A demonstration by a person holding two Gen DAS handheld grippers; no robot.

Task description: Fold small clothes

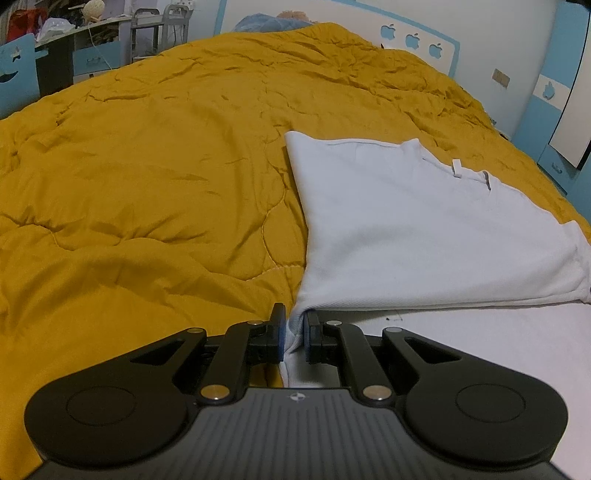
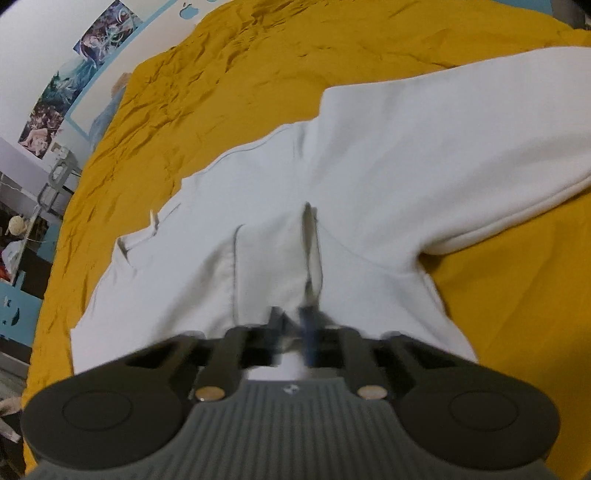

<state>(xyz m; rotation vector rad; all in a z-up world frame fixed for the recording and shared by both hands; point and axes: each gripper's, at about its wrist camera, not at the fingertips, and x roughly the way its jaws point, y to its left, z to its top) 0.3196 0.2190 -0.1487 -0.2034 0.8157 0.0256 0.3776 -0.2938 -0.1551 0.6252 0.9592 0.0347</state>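
A white sweatshirt (image 1: 406, 229) lies partly folded on the mustard-yellow quilt (image 1: 147, 166), on the right side of the left wrist view. My left gripper (image 1: 293, 328) is shut on its near edge, with a bunch of white cloth pinched between the blue pads. In the right wrist view the same sweatshirt (image 2: 369, 166) spreads ahead, one sleeve (image 2: 498, 147) reaching to the right. My right gripper (image 2: 291, 325) is blurred and low over the cloth. Its fingers stand close together, and a raised ridge of white fabric runs from between them.
The quilt (image 2: 221, 74) covers the whole bed. A white and blue headboard (image 1: 406, 29) stands at the far end. A cluttered desk and shelves (image 1: 74, 33) sit at the far left, a blue wardrobe (image 1: 554, 110) at the right, posters (image 2: 74, 81) on the wall.
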